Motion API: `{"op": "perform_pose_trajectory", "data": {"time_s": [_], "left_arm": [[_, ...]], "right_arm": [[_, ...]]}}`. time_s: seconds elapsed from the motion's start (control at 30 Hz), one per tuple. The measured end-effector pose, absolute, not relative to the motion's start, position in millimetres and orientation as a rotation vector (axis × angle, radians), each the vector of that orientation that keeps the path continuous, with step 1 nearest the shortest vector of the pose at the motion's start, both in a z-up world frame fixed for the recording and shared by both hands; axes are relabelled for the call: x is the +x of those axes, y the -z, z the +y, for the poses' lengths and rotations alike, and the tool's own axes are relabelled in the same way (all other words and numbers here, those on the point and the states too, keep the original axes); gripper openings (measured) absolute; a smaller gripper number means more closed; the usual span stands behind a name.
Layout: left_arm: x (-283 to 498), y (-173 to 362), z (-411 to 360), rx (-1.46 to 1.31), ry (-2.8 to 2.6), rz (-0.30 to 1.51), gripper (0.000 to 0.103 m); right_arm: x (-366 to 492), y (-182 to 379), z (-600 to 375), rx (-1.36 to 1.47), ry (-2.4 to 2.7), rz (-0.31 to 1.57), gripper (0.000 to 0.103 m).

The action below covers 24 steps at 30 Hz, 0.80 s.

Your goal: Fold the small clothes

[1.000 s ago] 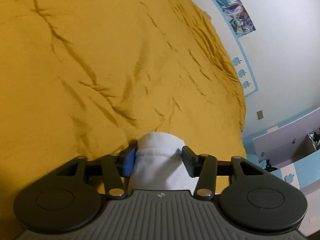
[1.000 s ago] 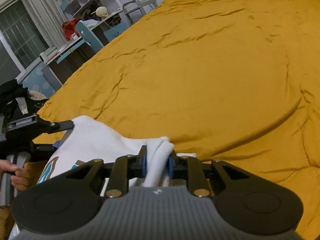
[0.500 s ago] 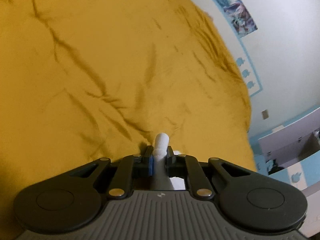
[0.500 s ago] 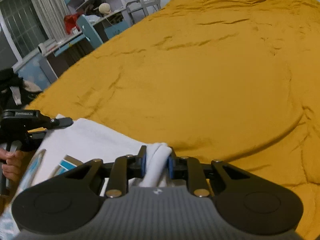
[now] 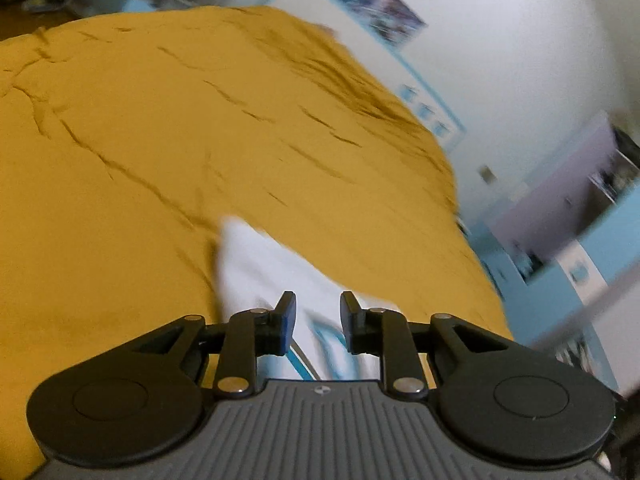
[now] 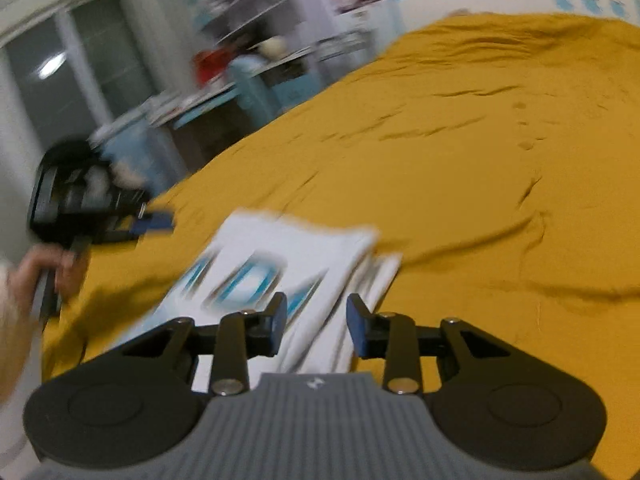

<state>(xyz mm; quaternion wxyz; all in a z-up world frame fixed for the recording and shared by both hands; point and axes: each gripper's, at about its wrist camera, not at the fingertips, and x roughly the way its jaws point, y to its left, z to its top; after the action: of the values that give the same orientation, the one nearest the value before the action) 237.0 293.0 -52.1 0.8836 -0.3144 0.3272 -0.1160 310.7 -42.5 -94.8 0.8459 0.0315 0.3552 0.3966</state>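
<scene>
From the left wrist view, the left claw (image 5: 314, 322) hung above the bed (image 5: 160, 152) with its jaws parting and nothing pinched between them. Below and past the fingers, the white garment (image 5: 256, 264) lay flat on the mustard bedspread, a blue print showing near the claw. The picture was blurred. A pale wall (image 5: 500, 60) with posters rose beyond the bed's far edge.

From the right wrist view, the right claw (image 6: 317, 326) was also spreading its jaws, clear of the cloth. The white garment (image 6: 296, 264) lay folded on the bed (image 6: 460, 168) just ahead of it, blue lettering on top, layered edges on its right side. To the left, a hand (image 6: 44, 276) held the left claw (image 6: 156, 220) over the bed's edge, apart from the garment. A window (image 6: 60, 80) and shelves stood behind, smeared by blur.
</scene>
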Motion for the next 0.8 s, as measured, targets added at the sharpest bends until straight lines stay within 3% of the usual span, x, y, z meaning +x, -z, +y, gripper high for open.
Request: {"op": "perform_pose_trajectory", "data": {"time_s": [0.17,0.33,0.37,0.4,0.43,0.67,0.7,0.77,0.8], "left_arm": [[172.3,57.8,232.2,-0.650,0.364,0.739,0.032],[162.7,92.8,217.6,-0.647,0.315,0.853,0.032],[162.8,101.3,220.9,-0.670,0.297,0.861,0.026],[161.7,107.5,224.4,-0.676,0.284,0.864,0.010],[162.9,113.6,229.2,-0.677,0.261,0.870,0.007],[159.7,118.2,232.8,-0.714,0.257,0.853,0.007],[159.9,117.7,232.7,-0.708,0.257,0.852,0.007],[161.7,117.1,231.4,-0.711,0.258,0.854,0.007],[160.2,117.6,232.6,-0.712,0.259,0.856,0.007]], "right_arm": [[247.0,110.6,-45.7,-0.107,-0.886,0.744,0.030],[241.1,119.0,-53.1,-0.094,-0.902,0.749,0.030],[242.1,119.4,-51.9,-0.107,-0.914,0.752,0.030],[244.2,119.6,-51.0,-0.114,-0.912,0.750,0.030],[244.4,119.1,-51.4,-0.115,-0.905,0.740,0.030],[260.9,122.5,-42.7,-0.118,-0.949,0.788,0.030],[261.7,127.2,-38.8,-0.136,-0.950,0.804,0.029],[260.4,131.4,-36.9,-0.154,-0.955,0.818,0.003],[259.3,128.3,-39.6,-0.134,-0.942,0.796,0.000]]}}
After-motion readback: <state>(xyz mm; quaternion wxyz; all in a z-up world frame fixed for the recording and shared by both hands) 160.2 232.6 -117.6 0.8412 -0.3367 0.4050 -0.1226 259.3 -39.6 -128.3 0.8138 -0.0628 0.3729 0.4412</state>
